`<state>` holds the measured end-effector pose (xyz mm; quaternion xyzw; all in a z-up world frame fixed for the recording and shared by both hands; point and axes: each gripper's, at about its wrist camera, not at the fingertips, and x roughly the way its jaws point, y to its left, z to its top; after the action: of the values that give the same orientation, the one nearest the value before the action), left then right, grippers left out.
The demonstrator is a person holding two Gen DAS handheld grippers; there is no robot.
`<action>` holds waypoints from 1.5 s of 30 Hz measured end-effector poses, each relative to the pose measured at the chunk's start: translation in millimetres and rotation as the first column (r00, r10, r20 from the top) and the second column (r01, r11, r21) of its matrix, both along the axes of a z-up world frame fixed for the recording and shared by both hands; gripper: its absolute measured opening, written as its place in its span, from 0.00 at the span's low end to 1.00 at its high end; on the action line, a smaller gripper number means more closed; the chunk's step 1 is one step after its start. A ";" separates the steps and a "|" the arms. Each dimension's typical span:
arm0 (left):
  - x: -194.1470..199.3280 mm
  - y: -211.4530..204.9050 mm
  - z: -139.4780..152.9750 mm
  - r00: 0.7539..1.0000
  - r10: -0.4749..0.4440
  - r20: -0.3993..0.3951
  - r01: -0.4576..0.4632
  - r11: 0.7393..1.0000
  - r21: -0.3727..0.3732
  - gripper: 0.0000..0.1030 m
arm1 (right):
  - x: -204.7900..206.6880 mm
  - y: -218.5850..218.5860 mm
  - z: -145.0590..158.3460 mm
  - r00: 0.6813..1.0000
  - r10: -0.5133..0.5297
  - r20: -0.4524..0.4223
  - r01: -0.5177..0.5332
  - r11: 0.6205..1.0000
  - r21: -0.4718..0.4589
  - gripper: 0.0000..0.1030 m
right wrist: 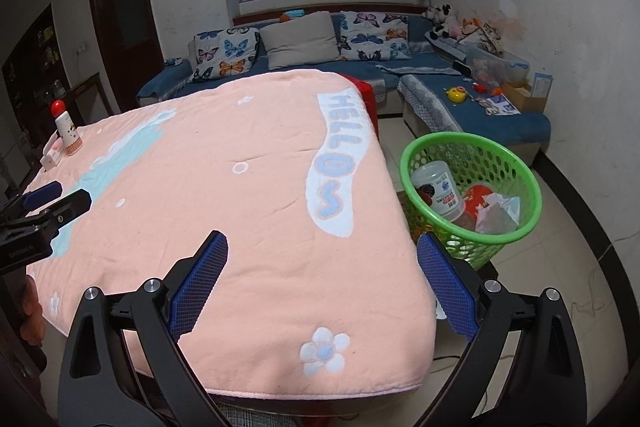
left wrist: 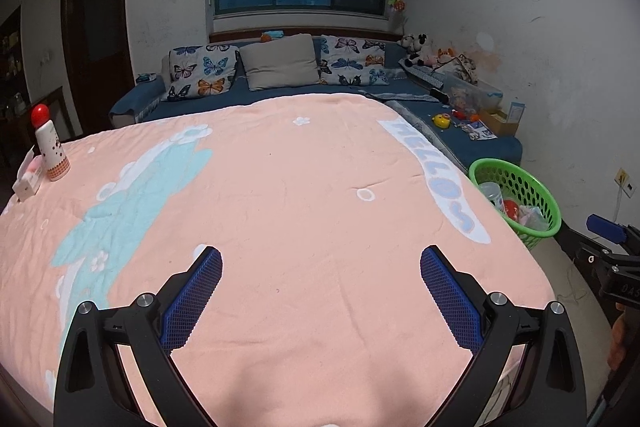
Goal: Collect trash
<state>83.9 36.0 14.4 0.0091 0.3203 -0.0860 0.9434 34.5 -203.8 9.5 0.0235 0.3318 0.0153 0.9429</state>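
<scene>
A green perforated basket (right wrist: 516, 163) (left wrist: 532, 187) stands on the floor right of the table. It holds a clear plastic jar (right wrist: 438, 189), a red piece (right wrist: 476, 199) and a crumpled plastic bag (right wrist: 498, 215). A white bottle with a red round cap (left wrist: 50, 147) (right wrist: 68, 131) stands upright at the table's far left corner, beside a small white and pink box (left wrist: 29, 179) (right wrist: 53, 153). My left gripper (left wrist: 321, 259) is open over the pink cloth, with nothing between its pads. My right gripper (right wrist: 322, 247) is open above the table's near right part, also holding nothing.
A pink cloth with "HELLOS" lettering (right wrist: 280, 187) covers the table. Behind it is a blue corner sofa (right wrist: 432, 83) with butterfly cushions, toys and boxes. A dark door (left wrist: 100, 39) is at the left wall. Tiled floor (right wrist: 560, 287) lies around the basket.
</scene>
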 end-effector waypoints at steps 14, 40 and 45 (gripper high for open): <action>-5.8 4.8 -3.3 1.000 0.016 0.005 -0.016 1.000 0.009 0.93 | -4.4 3.1 -3.5 1.000 0.005 0.000 -0.005 1.000 0.008 0.92; -10.4 7.0 -5.3 1.000 0.027 0.009 -0.027 0.999 0.023 0.93 | -7.4 1.9 -7.8 1.000 0.000 -0.004 0.000 1.000 0.023 0.92; -10.6 7.2 -5.1 1.000 0.027 0.007 -0.027 0.999 0.020 0.93 | -6.8 1.2 -8.4 1.000 0.000 -0.005 0.000 1.000 0.025 0.92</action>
<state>73.3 43.2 9.4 0.0147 0.3179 -0.0698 0.9454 27.7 -202.5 1.1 0.0351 0.3341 0.0194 0.9417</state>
